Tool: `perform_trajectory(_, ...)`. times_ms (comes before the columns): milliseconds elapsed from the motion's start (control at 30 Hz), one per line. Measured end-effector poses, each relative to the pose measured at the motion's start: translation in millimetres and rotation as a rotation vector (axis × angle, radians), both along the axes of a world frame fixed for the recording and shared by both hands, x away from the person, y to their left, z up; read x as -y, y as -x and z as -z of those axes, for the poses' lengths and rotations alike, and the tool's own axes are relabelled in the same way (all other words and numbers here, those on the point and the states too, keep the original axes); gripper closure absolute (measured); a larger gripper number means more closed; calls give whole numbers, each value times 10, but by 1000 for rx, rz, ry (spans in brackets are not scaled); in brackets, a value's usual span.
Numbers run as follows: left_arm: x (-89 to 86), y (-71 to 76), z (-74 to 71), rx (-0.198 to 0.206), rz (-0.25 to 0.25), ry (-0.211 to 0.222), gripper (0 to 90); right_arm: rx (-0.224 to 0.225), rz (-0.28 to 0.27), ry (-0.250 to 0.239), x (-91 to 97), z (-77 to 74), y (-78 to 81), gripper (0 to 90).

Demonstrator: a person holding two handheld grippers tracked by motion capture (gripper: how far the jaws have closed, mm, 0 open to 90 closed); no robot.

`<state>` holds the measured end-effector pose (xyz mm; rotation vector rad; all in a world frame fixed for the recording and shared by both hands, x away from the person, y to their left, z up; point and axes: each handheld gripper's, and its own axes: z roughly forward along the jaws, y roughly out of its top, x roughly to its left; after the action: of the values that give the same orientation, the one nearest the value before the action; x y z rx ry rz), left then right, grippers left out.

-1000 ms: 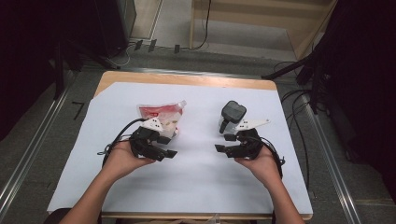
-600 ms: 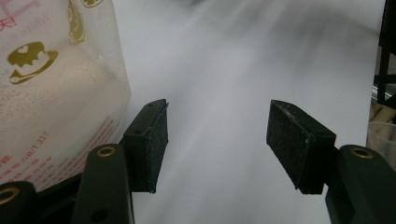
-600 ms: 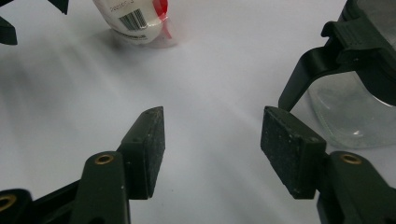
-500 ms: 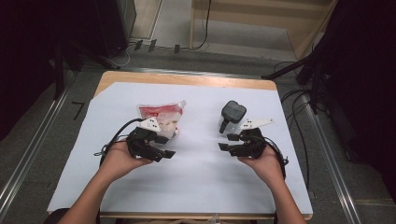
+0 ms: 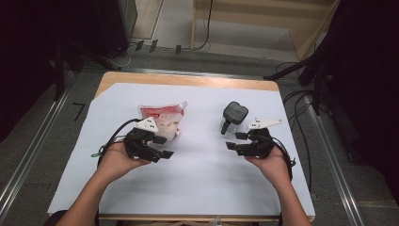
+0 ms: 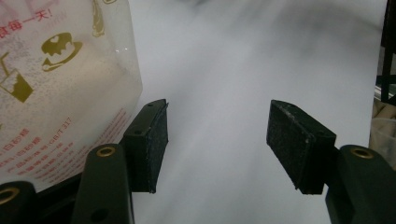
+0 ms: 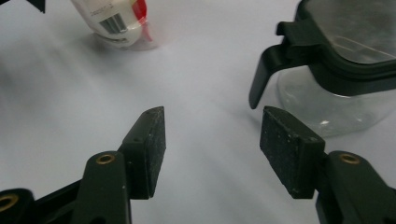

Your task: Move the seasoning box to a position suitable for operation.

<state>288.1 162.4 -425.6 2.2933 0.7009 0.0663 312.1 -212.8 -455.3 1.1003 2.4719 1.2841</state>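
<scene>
A clear pouch (image 5: 162,117) with a red top and white grains lies left of centre on the white sheet. My left gripper (image 5: 163,147) rests just in front of it, open and empty. In the left gripper view the pouch (image 6: 60,79) lies beside the left jaw of that gripper (image 6: 217,144), outside the gap. A clear jar with a black lid (image 5: 234,115) stands at the right. My right gripper (image 5: 235,141) is just in front of it, open, its jaws having just been opening with nothing between them. In the right gripper view, the jar (image 7: 336,70) stands beyond the right jaw of that gripper (image 7: 212,149), and the pouch (image 7: 119,21) lies far off.
A white sheet (image 5: 202,179) covers the wooden table (image 5: 188,80). Black cables (image 5: 301,101) trail past the table's right edge. Metal rails (image 5: 28,155) run along both sides, and a wooden frame (image 5: 263,19) stands beyond the far edge.
The right gripper has shifted slightly to the right. The left hand, the pouch and the jar have kept still.
</scene>
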Motion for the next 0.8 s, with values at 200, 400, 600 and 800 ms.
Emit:
perform_trajectory(200, 7, 21, -28, 11, 6, 11, 395, 11, 48, -9, 147, -9, -42, 384)
perform_trajectory(400, -14, 38, -37, 7, -1, 10, 394, 26, 82, -8, 289, 29, -122, 363)
perform_trajectory(600, -25, 71, -24, 4, -9, 18, 394, -1, 106, -18, 350, 78, -252, 346)
perform_trajectory(800, -33, 101, -11, 7, -5, 7, 394, -12, 131, -13, 362, 165, -412, 313)
